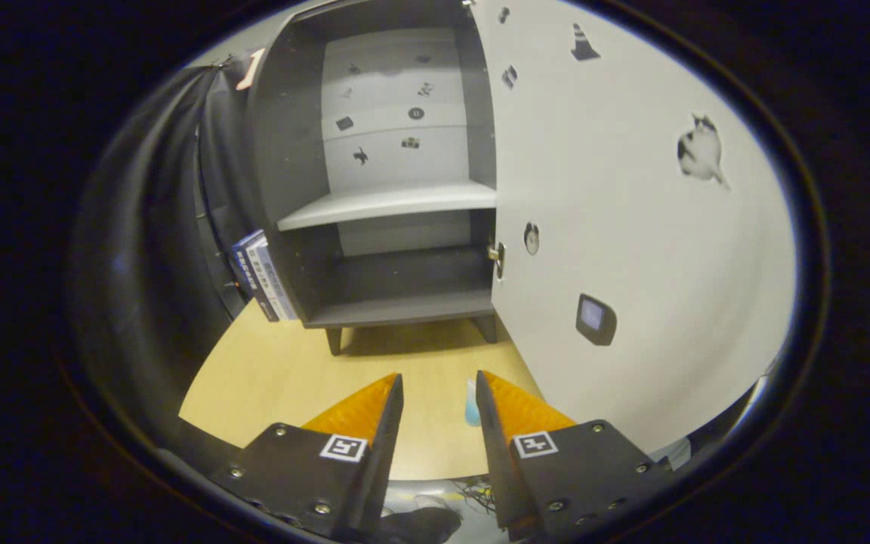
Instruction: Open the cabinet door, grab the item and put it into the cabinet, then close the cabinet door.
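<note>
Wooden table (284,378): cabinet (390,204) door (631,227) already open; gripper (439,389) fingers apart, empty. Steer slowly onto the small blue item (471,404) between them.

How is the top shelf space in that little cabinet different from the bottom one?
The upper compartment is taller and has small dark stickers on its pale back wall; the lower compartment is shorter and darker, with no stickers that I can see. Both look empty behind the open door. The gripper fingers stand apart, holding nothing.
</note>
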`<state>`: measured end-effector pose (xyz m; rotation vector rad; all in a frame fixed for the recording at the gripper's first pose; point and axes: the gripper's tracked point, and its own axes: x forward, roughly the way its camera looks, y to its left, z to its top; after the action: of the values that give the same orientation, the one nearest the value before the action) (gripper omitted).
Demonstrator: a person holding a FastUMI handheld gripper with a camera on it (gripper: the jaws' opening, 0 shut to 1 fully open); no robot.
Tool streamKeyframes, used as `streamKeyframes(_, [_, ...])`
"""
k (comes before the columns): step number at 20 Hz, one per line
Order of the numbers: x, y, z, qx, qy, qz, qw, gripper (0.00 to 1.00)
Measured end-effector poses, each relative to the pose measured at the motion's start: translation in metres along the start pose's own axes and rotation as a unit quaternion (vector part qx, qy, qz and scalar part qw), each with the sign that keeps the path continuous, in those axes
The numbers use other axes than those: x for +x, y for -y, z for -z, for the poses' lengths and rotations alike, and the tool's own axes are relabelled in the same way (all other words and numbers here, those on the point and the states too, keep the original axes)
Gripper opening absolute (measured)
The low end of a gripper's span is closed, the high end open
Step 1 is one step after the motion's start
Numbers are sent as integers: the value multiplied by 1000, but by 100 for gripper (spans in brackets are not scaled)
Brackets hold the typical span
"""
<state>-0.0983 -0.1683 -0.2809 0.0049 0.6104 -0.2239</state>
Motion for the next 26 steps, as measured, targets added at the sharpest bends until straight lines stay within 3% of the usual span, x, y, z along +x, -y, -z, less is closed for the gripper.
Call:
streamKeyframes(7, [65,24,35,-33,-67,22,997,61])
streamKeyframes(9, [79,30,43,-48,-82,22,995,79])
streamKeyframes(10, [88,31,48,-56,-90,22,994,83])
streamKeyframes(19, [141,47,100,-94,-156,24,983,82])
streamKeyframes(23, [148,47,107,-81,-160,27,983,33])
streamKeyframes(24, [150,44,106,-77,-160,26,984,17])
streamKeyframes(26, [149,40,107,-74,-168,21,983,17])
